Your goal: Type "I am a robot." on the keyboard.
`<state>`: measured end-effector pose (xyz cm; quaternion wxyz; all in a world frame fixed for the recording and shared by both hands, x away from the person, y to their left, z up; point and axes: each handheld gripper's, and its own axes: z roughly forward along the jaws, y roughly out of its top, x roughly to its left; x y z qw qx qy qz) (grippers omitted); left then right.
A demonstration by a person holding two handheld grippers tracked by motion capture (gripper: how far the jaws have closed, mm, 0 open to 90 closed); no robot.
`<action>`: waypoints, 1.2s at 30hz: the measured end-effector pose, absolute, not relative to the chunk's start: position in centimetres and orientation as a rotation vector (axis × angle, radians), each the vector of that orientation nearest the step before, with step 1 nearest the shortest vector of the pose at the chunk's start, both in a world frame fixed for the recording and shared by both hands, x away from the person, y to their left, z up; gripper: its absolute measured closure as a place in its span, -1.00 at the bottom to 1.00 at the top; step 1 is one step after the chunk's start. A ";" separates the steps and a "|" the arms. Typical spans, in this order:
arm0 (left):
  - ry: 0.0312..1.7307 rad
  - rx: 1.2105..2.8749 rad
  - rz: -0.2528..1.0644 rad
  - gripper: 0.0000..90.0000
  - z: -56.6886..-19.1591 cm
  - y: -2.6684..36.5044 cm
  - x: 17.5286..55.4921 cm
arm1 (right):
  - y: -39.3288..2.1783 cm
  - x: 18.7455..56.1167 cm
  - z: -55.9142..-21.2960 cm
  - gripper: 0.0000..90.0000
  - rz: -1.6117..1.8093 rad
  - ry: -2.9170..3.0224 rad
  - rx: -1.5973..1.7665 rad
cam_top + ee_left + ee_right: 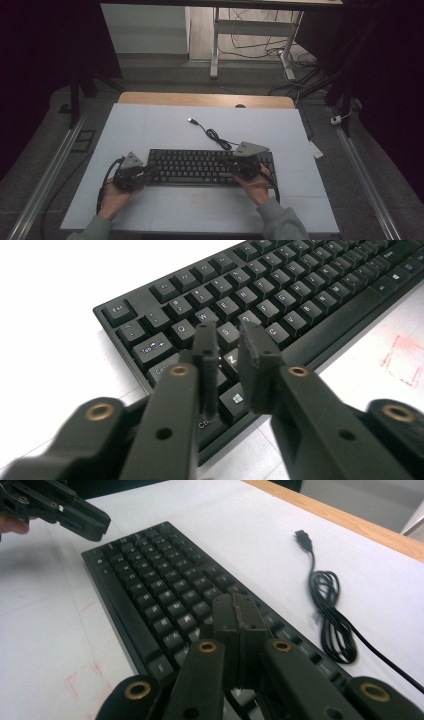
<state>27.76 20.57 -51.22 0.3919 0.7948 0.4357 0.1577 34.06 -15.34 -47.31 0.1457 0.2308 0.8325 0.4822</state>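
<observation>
The keyboard (210, 167) lies lengthwise between your hands. Left gripper (230, 347), jaws narrowly parted and empty, overhangs its left end; right gripper (235, 612), clenched on nothing, hangs over its right.

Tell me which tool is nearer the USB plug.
Right. The right tool sits over the keyboard's right end, below the USB plug; the left tool is at the far left end.

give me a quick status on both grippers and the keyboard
Left gripper nearly closed, empty, over keyboard left end. Right gripper shut, empty, over right end. Coiled cable clear.
</observation>
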 end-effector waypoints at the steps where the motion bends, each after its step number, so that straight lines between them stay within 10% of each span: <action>1: 1.106 2.019 0.400 0.79 -51.3 20.6 27.8 | -15.3 34.1 -47.3 0.99 1.389 2.397 0.665; 36: 1.154 2.072 0.412 0.97 -53.1 21.1 28.8 | -11.0 36.1 -50.5 0.99 1.291 2.513 0.652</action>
